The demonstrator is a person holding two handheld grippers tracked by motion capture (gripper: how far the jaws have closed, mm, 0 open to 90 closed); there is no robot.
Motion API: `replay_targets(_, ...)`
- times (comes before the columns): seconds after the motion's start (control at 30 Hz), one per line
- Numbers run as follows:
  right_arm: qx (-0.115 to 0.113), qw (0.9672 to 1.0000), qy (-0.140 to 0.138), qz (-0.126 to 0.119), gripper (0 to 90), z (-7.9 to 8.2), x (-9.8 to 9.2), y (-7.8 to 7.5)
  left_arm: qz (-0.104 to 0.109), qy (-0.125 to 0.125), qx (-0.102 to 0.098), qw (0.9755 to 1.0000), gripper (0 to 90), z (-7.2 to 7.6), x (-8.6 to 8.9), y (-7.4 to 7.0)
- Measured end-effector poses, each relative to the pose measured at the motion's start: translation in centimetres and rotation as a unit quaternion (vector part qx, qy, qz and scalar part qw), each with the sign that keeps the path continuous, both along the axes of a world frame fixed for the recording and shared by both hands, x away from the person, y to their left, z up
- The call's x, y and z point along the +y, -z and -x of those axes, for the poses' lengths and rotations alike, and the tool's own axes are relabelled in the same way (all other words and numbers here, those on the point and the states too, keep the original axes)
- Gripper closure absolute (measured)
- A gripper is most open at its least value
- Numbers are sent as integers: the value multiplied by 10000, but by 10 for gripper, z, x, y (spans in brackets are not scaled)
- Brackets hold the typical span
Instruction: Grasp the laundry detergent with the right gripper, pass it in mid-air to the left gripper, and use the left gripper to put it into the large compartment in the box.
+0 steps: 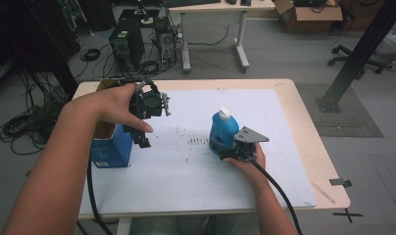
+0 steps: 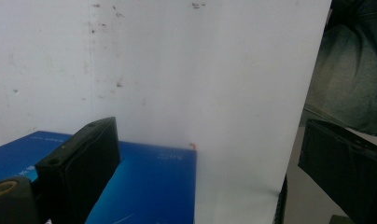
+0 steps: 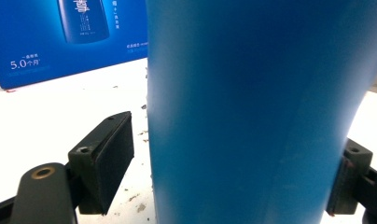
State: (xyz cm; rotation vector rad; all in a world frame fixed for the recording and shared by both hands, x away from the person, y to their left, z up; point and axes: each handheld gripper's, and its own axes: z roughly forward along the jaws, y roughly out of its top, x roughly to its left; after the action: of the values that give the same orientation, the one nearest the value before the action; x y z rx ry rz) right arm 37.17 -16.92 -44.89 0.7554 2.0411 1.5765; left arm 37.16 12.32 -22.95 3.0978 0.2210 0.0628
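Your right gripper [image 3: 233, 177] sat closest to the lens, its two black jaws flanking the blue bottle [image 3: 252, 112] that stood upright on the white sheet [image 3: 51, 121]. In the right gripper view, the right jaw met the bottle's side, while a narrow strip of sheet separated the left jaw from the plastic (so the pads bracketed the bottle without clamping it). You had no firm grip at that moment.

From the high view, the blue bottle [image 1: 222, 131], topped by a white cap [image 1: 225, 113], stood near the middle of the table [image 1: 304, 127], just ahead of your right hand [image 1: 247, 156], which rested low on the sheet with the right gripper [image 1: 229, 152] and its grey plate behind the bottle.

Your left gripper [image 1: 146, 128] hung above the table's left side, pointing down beside the blue box [image 1: 111, 149], which stood at the sheet's left edge. In the left gripper view, its jaws stood wide apart with bare white sheet between them and a corner of the blue box [image 2: 149, 186] below.

Beyond the table, computer towers [image 1: 127, 46] and cables lay on the grey floor.
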Motion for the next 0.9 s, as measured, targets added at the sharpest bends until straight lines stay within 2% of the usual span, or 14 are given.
replay_targets(0.53,-57,10000,-46,8,297,0,0,-1,-2,-19,-1,10000,56,0,0,0)
replay_targets(0.9,-65,10000,-33,-65,426,-1,-2,0,-2,-33,-12,10000,56,1,1,-1)
